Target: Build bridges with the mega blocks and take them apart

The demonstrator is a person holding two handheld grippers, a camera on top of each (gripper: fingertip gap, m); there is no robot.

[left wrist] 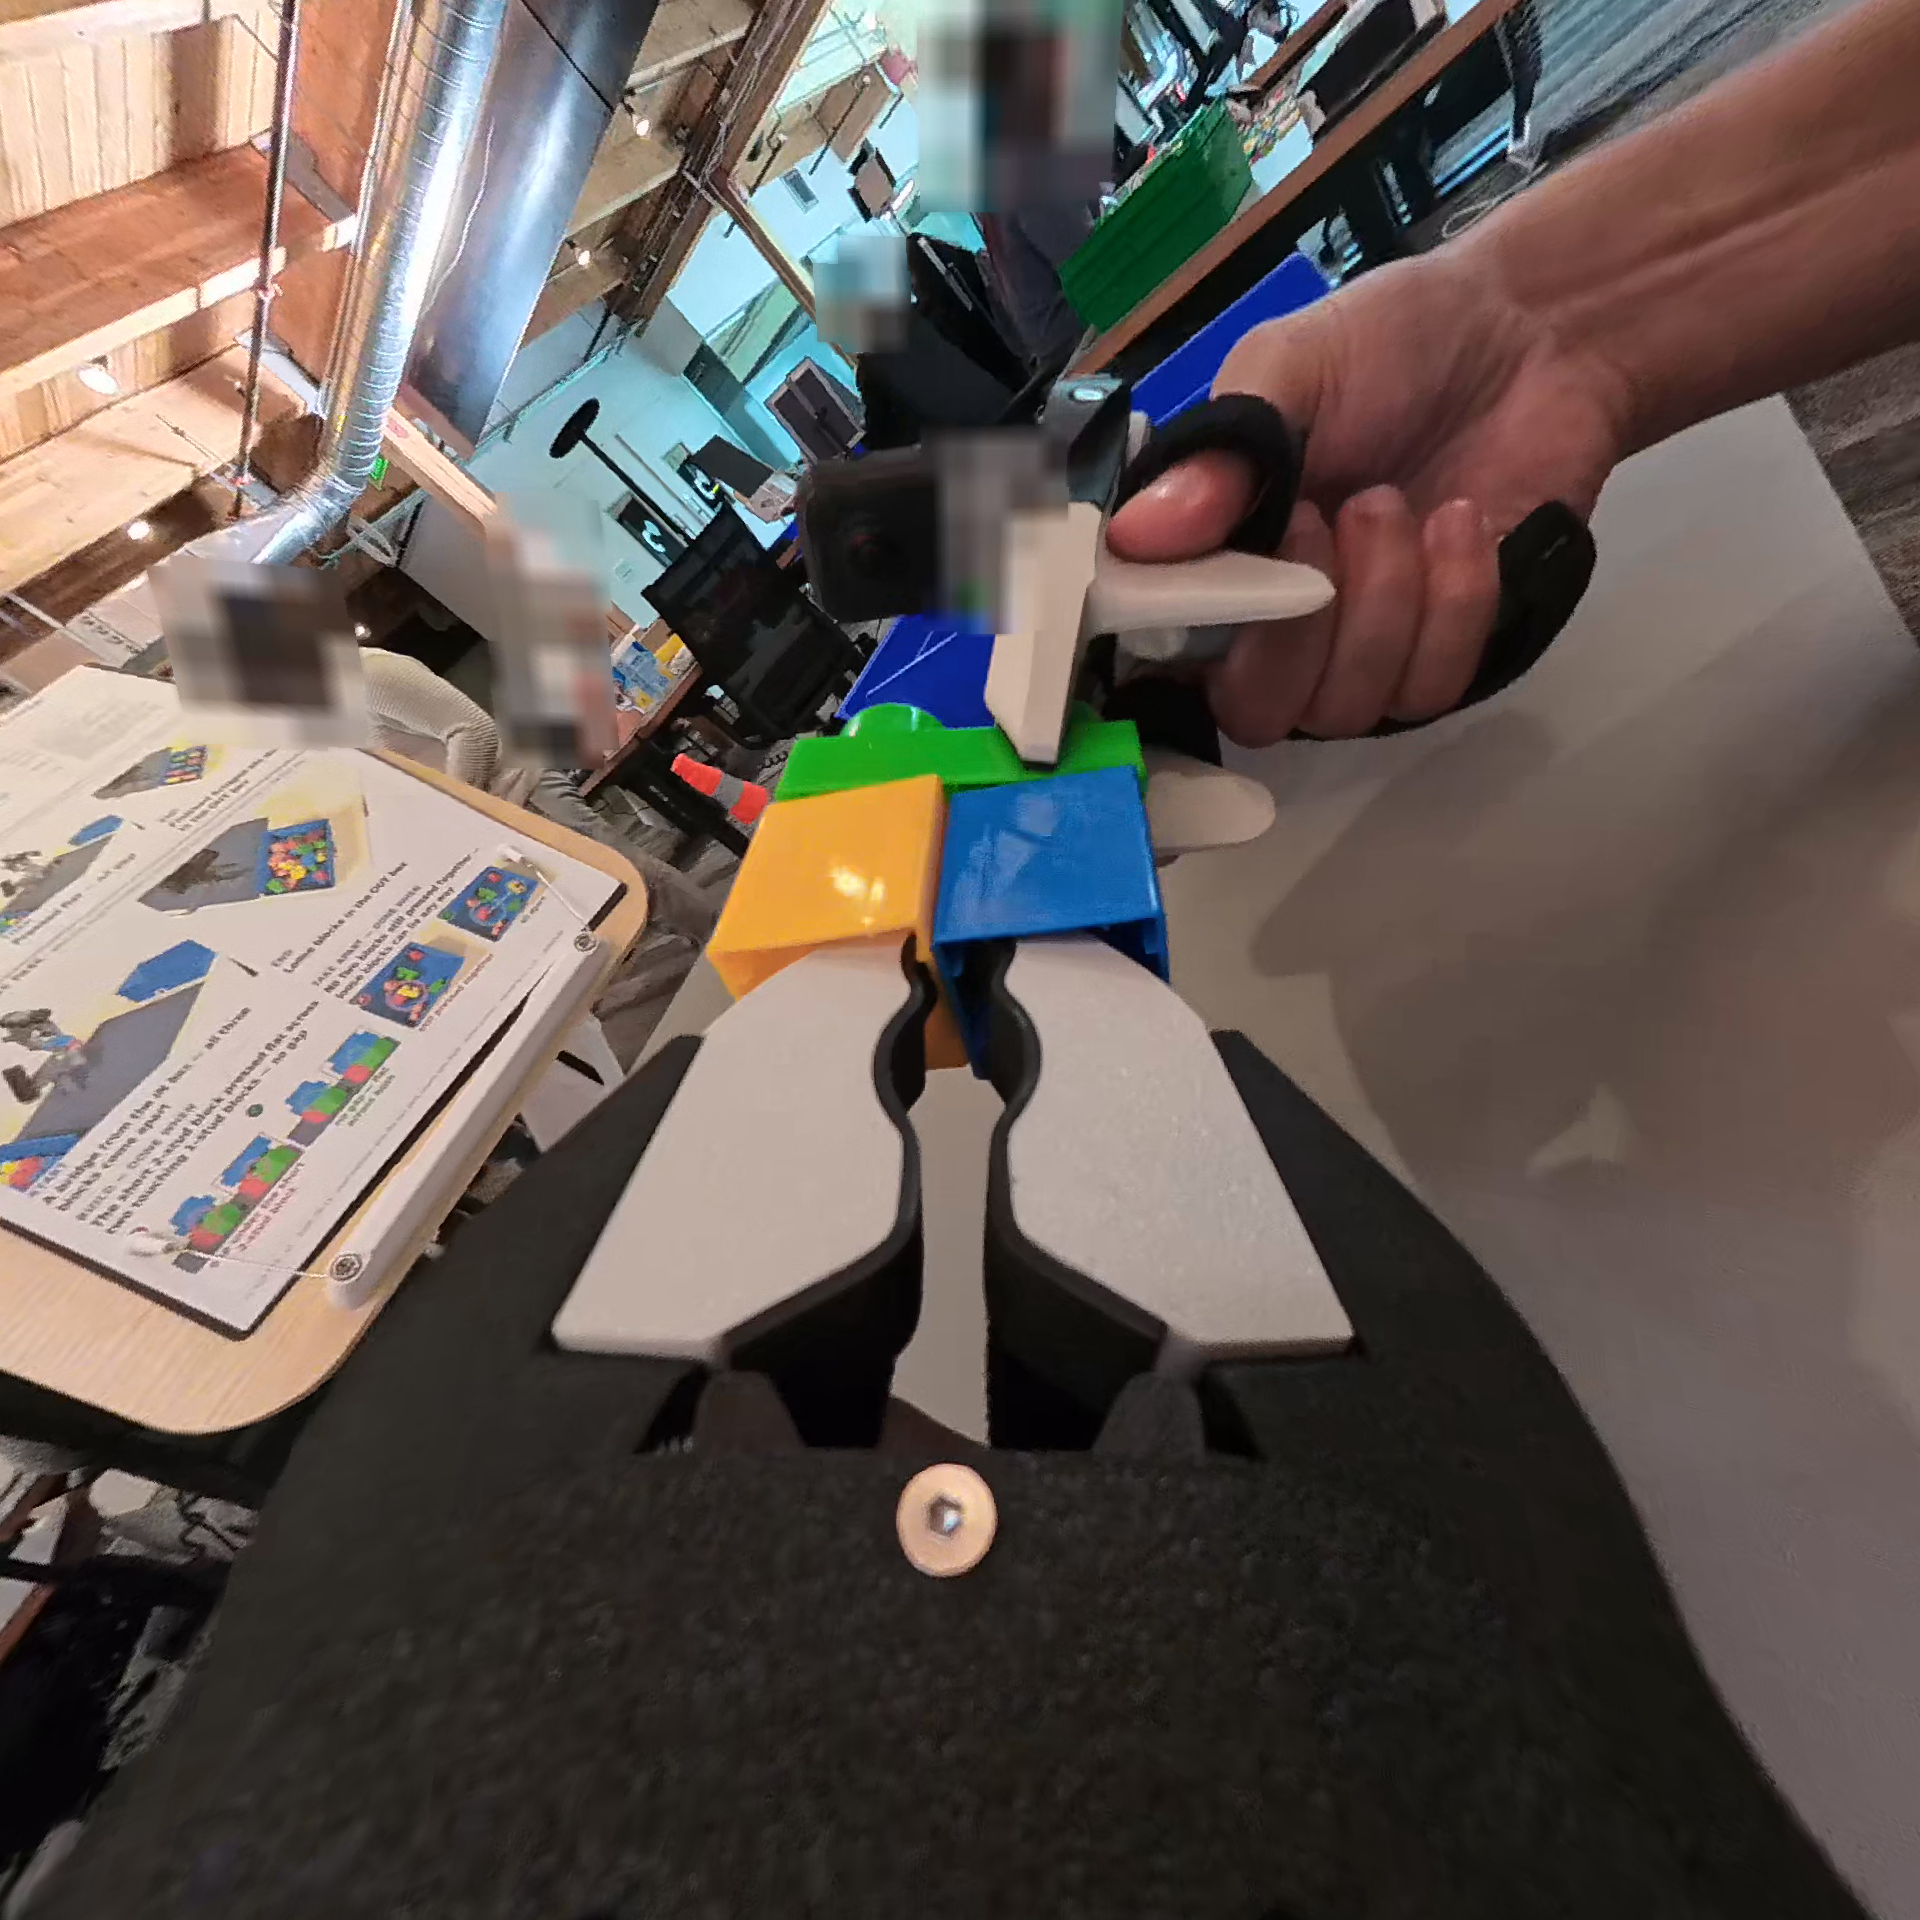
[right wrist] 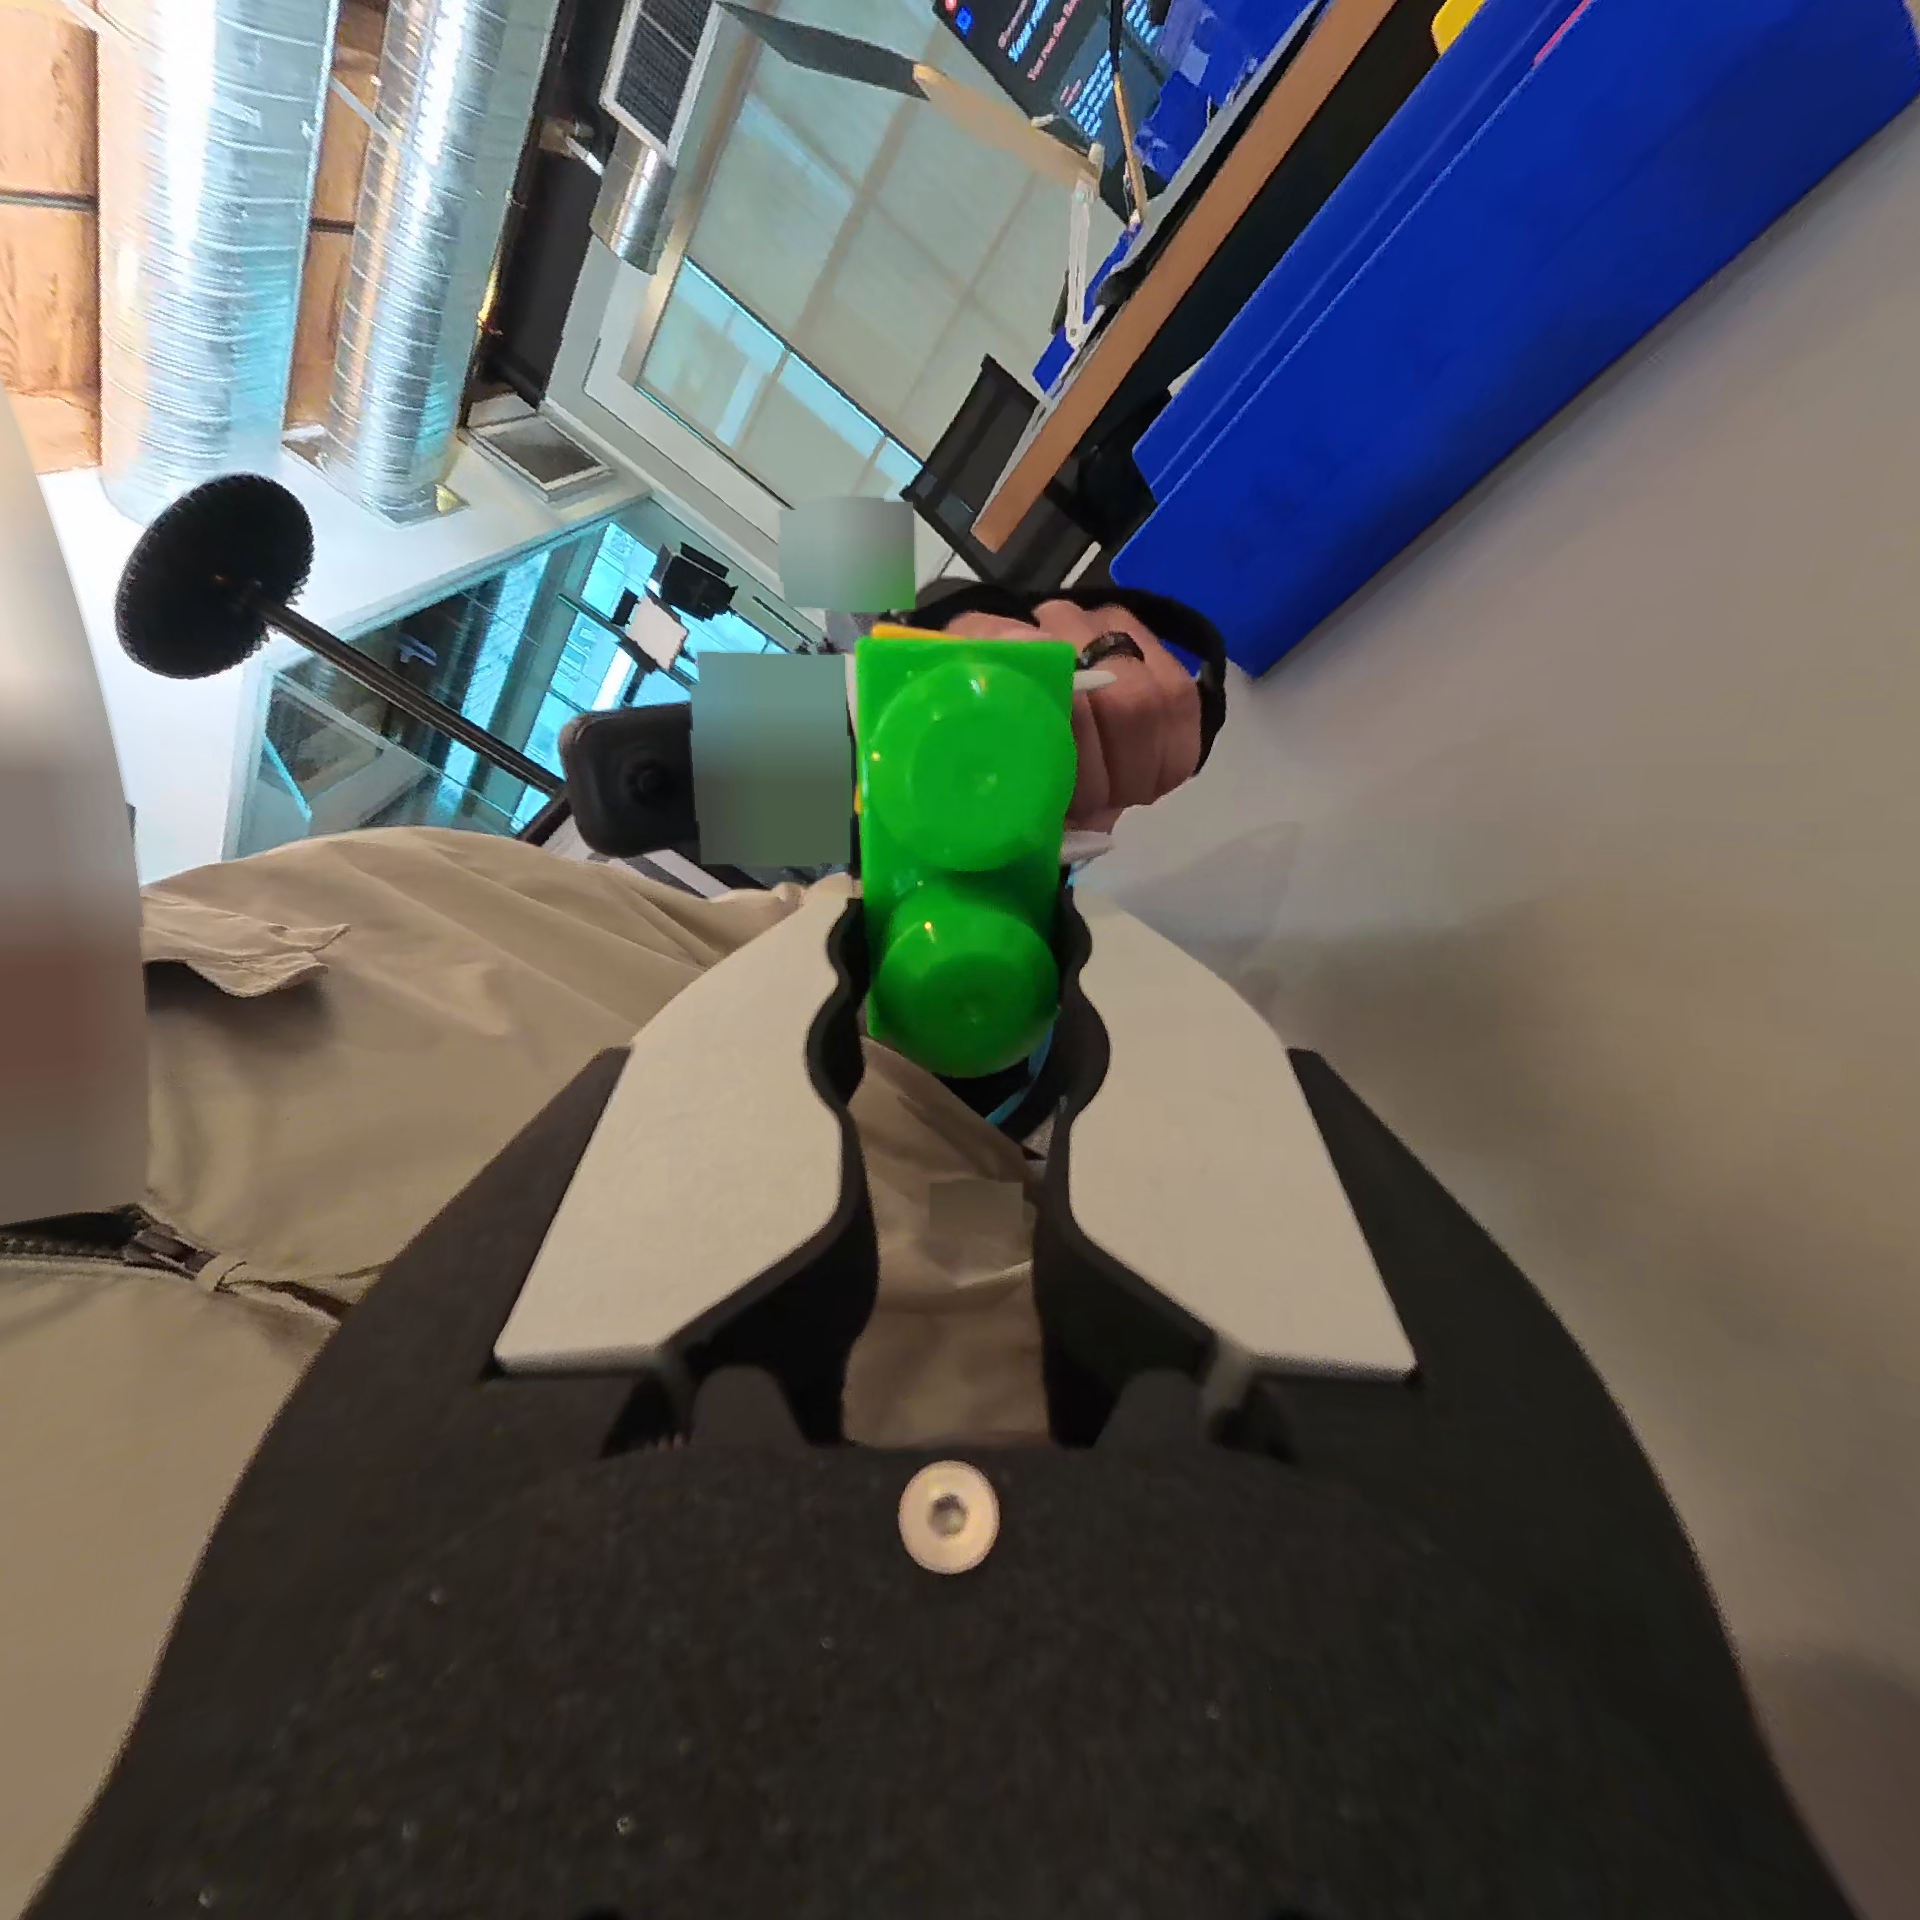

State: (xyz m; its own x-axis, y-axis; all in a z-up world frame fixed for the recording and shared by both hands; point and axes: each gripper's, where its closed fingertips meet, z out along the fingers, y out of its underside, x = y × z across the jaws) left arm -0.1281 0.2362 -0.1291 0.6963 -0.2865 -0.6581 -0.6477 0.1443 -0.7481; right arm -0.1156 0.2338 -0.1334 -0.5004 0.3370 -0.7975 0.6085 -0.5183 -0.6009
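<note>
Left wrist view: white tabletop, workshop.

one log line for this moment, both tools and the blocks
left tool: shut on yellow/blue wall | right tool: shut on green block | bridge: yellow block, blue block joined, off table

a glossy green plastic block, a yellow plastic block and a blue plastic block. pale grey gripper fingers on a black speckled body; a deep blue plastic bin.
</note>
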